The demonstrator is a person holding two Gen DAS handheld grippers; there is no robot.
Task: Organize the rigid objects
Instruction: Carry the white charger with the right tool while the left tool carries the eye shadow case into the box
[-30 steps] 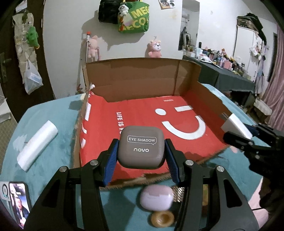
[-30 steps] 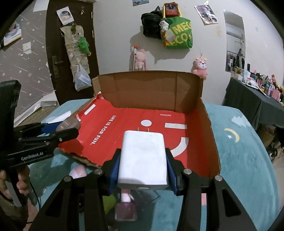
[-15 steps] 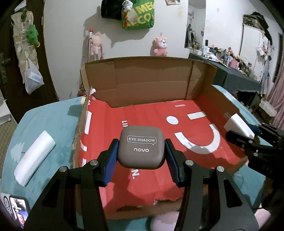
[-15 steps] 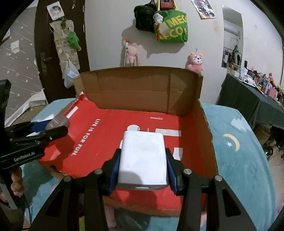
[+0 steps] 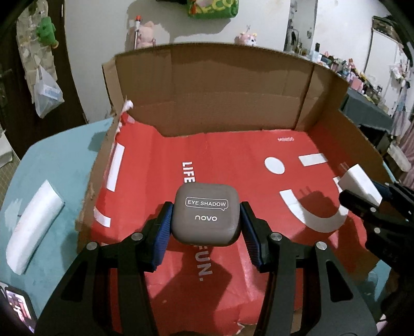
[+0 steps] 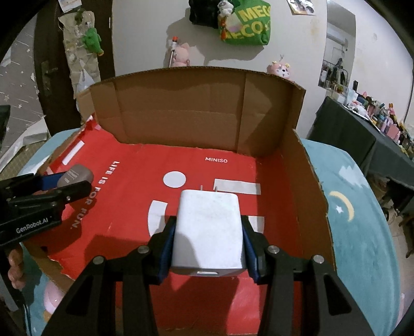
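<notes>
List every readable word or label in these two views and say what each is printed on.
"EYE SHADOW" and "novo": grey compact.
"MINISO": red box floor.
"LIFE IS FOR FUN.": same floor, whole in the right view.
"GenRobot.AI": left gripper.
"MEG" over "ECO", cut off: green bag.
White charger: no print visible.

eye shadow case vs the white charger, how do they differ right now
The eye shadow case is grey-brown with white lettering; the charger is plain white. The case is a rounded, pebble-like square; the charger is a boxier block with two metal prongs pointing toward the box's back wall. The case sits in the left gripper; the charger in the right gripper. Both are clamped and held over the red box floor.
</notes>
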